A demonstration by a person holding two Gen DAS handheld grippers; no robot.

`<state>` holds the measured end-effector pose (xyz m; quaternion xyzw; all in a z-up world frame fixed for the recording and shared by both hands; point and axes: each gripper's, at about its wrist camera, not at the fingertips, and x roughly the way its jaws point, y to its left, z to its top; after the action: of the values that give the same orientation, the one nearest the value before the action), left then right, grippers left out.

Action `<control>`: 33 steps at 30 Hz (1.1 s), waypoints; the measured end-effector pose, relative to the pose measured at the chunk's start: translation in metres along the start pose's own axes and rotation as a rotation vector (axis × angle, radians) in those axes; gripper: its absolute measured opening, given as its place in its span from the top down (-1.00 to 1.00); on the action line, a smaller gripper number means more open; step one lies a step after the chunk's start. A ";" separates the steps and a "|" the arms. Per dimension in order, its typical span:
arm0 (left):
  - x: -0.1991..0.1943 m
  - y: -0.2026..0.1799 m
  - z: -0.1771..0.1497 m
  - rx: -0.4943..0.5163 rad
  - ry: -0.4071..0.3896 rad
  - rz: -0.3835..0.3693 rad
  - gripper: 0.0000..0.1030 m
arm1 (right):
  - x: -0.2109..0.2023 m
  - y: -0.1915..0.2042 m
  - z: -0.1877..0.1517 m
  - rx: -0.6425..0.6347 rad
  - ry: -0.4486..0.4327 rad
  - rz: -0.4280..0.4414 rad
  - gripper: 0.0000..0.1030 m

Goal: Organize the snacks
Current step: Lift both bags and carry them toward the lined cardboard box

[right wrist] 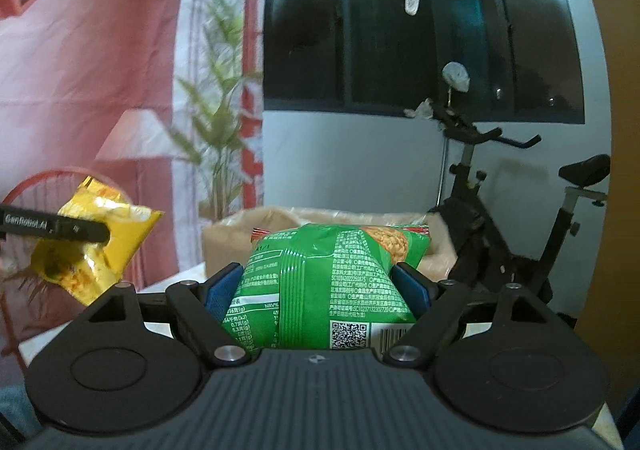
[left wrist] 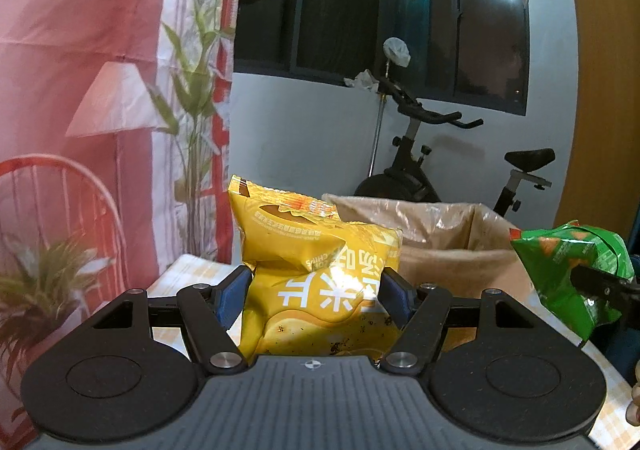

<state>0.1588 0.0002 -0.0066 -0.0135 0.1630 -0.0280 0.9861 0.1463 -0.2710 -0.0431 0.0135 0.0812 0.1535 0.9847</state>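
Note:
My left gripper [left wrist: 314, 290] is shut on a yellow snack bag [left wrist: 316, 270], its blue pads pressing both sides, and holds it above the table. My right gripper [right wrist: 320, 286] is shut on a green snack bag [right wrist: 332, 290] the same way. In the left wrist view the green snack bag [left wrist: 568, 274] hangs at the right with a black finger across it. The right wrist view shows the yellow snack bag [right wrist: 92, 242] at the left, held by the other gripper. A cardboard box [left wrist: 440, 246] lined with clear plastic stands open just beyond both bags.
The cardboard box [right wrist: 224, 242] sits on a light checked table [left wrist: 188, 270]. A black exercise bike [left wrist: 420, 154] stands behind the box by a white wall and dark window. A pink printed backdrop [left wrist: 80, 90] hangs at the left.

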 end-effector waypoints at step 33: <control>0.190 -0.056 0.068 0.091 0.143 -0.071 -0.40 | 0.215 -0.074 0.048 -0.037 0.237 0.038 -0.61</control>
<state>0.3579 -0.0660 -0.0013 0.0277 0.2308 -0.0710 0.9700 0.3789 -0.2759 -0.0331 -0.0215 0.1938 0.1743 0.9652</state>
